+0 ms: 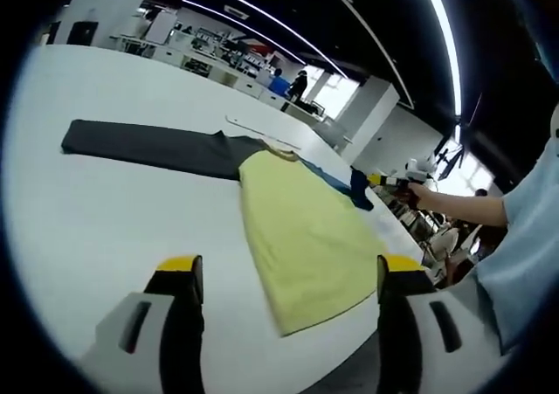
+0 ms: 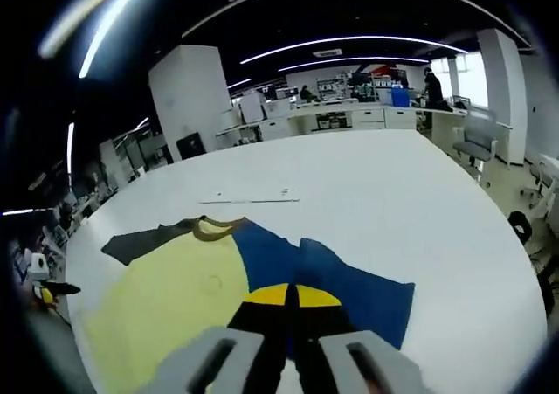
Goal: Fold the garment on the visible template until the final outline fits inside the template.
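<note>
A garment with a yellow body [image 1: 301,237] lies flat on the white table [image 1: 105,219]. Its grey sleeve [image 1: 148,145] stretches left and its blue sleeve [image 1: 354,187] points right. My left gripper [image 1: 290,267] stands open above the table's near edge, its jaws wide apart on either side of the yellow hem. The right gripper [image 1: 403,182], held by a person's arm, hovers past the blue sleeve's end. In the right gripper view my right gripper [image 2: 293,296] is shut just above the blue sleeve [image 2: 349,289], beside the yellow body [image 2: 166,311]; no cloth shows between its jaws. The grey sleeve [image 2: 140,239] lies far left.
A thin pale flat strip [image 2: 253,199] lies on the table beyond the collar [image 2: 214,228], also seen as the strip [image 1: 262,134]. Desks, chairs and people fill the room's far side [image 2: 376,106]. The table edge [image 2: 524,307] drops off to the right.
</note>
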### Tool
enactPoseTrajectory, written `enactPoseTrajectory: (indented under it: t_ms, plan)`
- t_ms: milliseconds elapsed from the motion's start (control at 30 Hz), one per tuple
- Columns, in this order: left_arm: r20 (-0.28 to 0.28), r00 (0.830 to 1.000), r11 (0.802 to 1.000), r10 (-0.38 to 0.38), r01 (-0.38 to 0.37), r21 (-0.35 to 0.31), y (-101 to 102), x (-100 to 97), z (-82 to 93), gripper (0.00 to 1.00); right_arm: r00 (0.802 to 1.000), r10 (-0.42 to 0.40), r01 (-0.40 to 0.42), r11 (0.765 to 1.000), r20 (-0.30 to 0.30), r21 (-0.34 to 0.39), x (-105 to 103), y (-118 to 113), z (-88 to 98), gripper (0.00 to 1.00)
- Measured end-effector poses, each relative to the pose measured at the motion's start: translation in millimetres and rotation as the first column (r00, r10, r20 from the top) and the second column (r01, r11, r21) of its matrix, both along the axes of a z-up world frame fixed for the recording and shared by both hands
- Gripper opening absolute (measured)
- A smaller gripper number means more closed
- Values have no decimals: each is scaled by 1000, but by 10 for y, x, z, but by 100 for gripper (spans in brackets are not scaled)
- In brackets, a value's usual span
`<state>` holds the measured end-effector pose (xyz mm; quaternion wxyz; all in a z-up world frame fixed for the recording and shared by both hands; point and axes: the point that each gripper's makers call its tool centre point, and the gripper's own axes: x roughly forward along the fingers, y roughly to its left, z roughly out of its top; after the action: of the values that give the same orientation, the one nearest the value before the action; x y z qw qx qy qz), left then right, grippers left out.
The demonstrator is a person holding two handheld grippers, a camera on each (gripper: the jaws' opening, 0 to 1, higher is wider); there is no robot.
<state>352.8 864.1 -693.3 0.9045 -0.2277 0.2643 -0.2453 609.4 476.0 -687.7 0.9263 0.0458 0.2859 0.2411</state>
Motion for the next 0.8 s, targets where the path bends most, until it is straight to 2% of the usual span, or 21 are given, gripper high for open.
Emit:
enactPoseTrajectory:
  t_ms: [233,400,500,800]
  plan:
    - [16,1000,1000,12,-12,-16,24,18,32,78,998,56,-57,998,3,40,53,588,19,0]
    - [21,1000,1000,15,-14,-20,32,15,37,78,996,86,-87,994,5,71,78,925,37,0]
    - [19,1000,1000,15,-15,-24,39,11,30,77,992,128,-128,989,3,69,78,1193,23,0]
    - [10,1000,999,22,-21,-29,51,4,7,77,983,186,-186,974,14,130,133,1931,71,0]
